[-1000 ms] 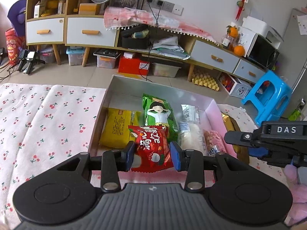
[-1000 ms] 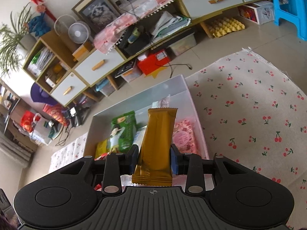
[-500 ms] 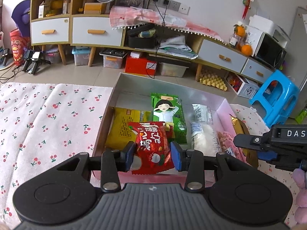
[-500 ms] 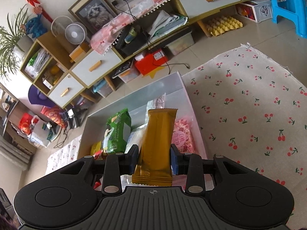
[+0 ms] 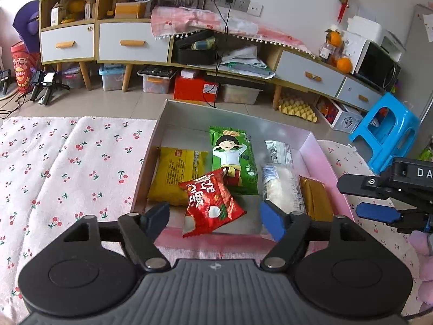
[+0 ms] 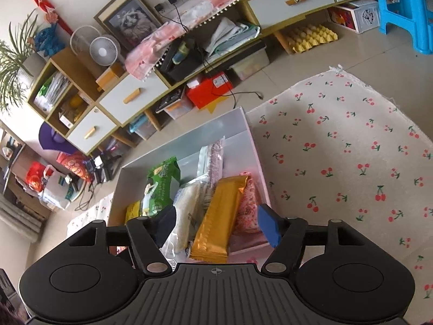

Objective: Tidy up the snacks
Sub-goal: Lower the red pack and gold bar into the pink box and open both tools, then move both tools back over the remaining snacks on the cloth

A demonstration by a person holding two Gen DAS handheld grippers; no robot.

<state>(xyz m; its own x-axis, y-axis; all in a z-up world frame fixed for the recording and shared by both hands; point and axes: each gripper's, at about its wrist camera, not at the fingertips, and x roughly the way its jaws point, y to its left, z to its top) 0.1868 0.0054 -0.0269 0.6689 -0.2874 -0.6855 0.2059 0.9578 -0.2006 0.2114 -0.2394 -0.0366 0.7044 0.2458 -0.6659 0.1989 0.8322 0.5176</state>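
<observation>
Six snack packets lie in one box (image 5: pixel 322 159); left gripper (image 5: pixel 216 218) and right gripper (image 6: pixel 215 224), angled downward, have just opened, fingers released around red packet (image 5: pixel 212 203) and gold bar (image 6: pixel 220 216).

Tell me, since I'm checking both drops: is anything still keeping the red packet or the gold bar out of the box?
Nothing visible. The red packet and gold bar lie inside the box, other snacks beneath them, with both grippers' jaws just opened clear of them.

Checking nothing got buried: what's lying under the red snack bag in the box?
The red snack bag overlaps a yellow packet's corner and a green packet's lower end. Its near end lies over the box floor; anything directly beneath is covered.
</observation>
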